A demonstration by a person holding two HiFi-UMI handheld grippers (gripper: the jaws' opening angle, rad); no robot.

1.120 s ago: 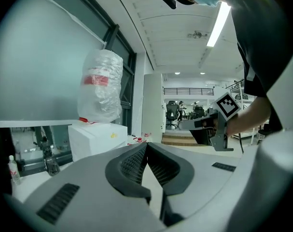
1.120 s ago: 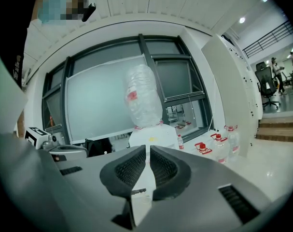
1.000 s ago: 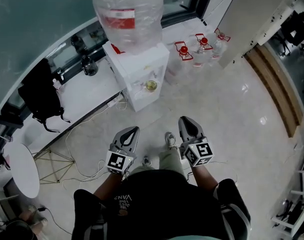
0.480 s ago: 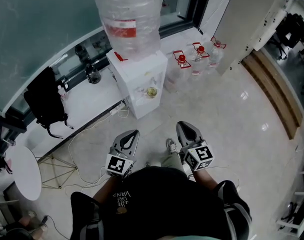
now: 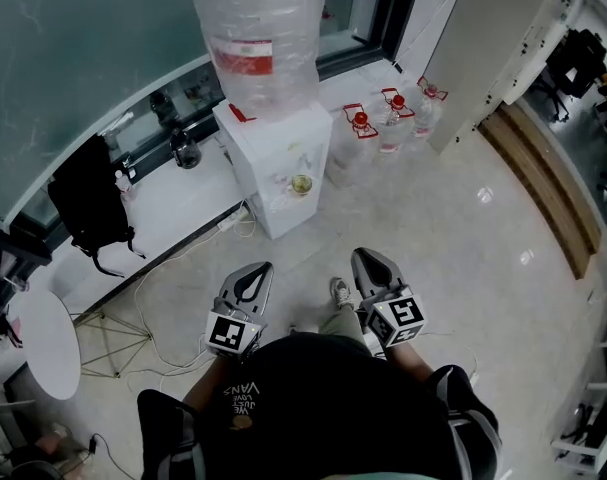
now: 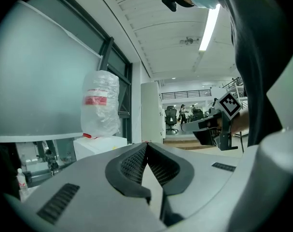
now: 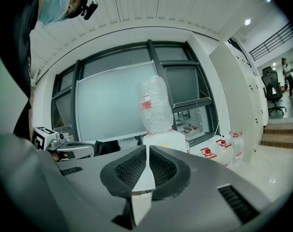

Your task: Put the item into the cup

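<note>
Pale floor [image 5: 463,238] is stretching ahead to the water dispenser [image 5: 283,163], where a small yellowish round thing [image 5: 301,183], perhaps the cup, is sitting in its tap recess. I am drawing my left gripper [image 5: 255,271] and right gripper [image 5: 371,258] slightly nearer my chest than a second ago, both clenched on nothing; no item is showing anywhere.

The left gripper [image 5: 260,268] and the right gripper [image 5: 367,257] are held side by side, pointed toward 12 o'clock, with jaws pressed together.
</note>
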